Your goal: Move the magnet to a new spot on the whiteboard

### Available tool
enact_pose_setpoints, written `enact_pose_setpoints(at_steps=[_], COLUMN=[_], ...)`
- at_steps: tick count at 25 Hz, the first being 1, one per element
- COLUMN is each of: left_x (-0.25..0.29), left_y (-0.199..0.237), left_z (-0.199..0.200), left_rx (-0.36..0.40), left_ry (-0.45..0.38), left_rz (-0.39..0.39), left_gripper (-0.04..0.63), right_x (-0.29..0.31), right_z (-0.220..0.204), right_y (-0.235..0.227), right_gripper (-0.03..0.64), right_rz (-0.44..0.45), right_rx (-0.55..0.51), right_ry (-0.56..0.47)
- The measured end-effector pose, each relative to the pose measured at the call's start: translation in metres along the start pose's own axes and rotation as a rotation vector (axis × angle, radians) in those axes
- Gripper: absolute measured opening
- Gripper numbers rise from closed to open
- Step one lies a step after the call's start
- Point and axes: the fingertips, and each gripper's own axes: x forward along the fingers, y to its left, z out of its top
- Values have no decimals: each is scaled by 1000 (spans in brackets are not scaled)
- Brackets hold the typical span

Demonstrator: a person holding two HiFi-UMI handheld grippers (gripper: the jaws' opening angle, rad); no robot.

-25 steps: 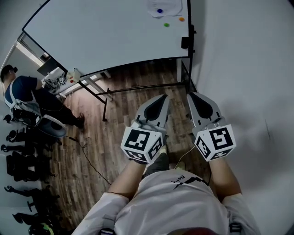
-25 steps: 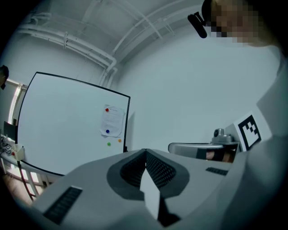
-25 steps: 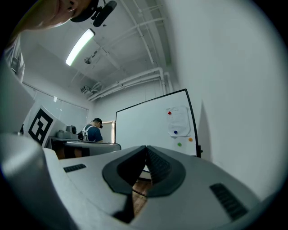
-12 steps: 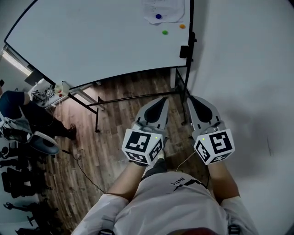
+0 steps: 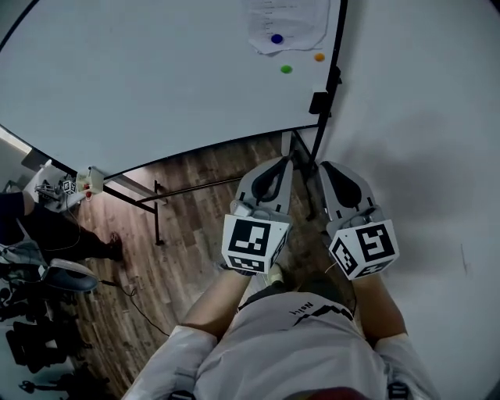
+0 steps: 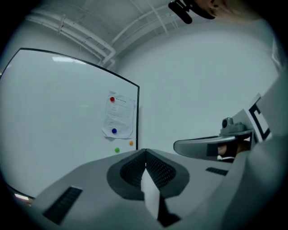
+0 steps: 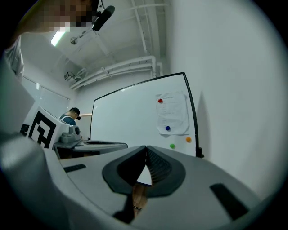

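The whiteboard (image 5: 156,70) stands ahead on a black frame. A paper sheet (image 5: 285,23) hangs at its right end, held by a blue magnet (image 5: 276,38) and a red magnet (image 7: 160,100). A green magnet (image 5: 286,69) and an orange magnet (image 5: 319,57) sit on the bare board just below the sheet. My left gripper (image 5: 283,162) and right gripper (image 5: 326,166) are side by side, level, pointing at that end of the board and well short of it. Both are shut with nothing between the jaws, as the left gripper (image 6: 145,152) and right gripper (image 7: 146,148) show in their own views.
A white wall (image 5: 422,117) runs close along the right. A small black holder (image 5: 318,102) is fixed to the board's right edge. The board's black legs (image 5: 156,211) stand on the wood floor. A person (image 5: 39,226) and dark chairs (image 5: 39,344) are at the far left.
Both grippers have moved forward together toward the whiteboard, which now looms larger and nearer in the head view. The person at the left has slid toward the picture's edge.
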Motion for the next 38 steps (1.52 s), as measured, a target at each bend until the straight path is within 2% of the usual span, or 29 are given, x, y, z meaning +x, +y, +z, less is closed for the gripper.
enact_pose_setpoints(at_steps=[5, 11, 21, 28, 35, 38], left_x=[27, 70, 162, 216, 250, 261], left_y=[16, 37, 74, 96, 117, 125], left_z=[-2, -14, -27, -38, -50, -53], left_rx=[58, 93, 158, 165, 134, 112], left_ry=[-1, 17, 53, 56, 49, 33], left_rz=[7, 49, 182, 291, 400, 427], left_gripper=[11, 11, 12, 12, 14, 59], right_x=[26, 64, 148, 188, 212, 219], right_z=[-2, -6, -8, -16, -27, -30], right_y=[-12, -41, -104, -153, -187, -191], right_gripper=[14, 14, 14, 14, 14, 14], right_rz=[-22, -1, 108, 188, 241, 258], right_rx=[1, 21, -7, 16, 52, 63], right_ry=[8, -2, -4, -2, 2, -6])
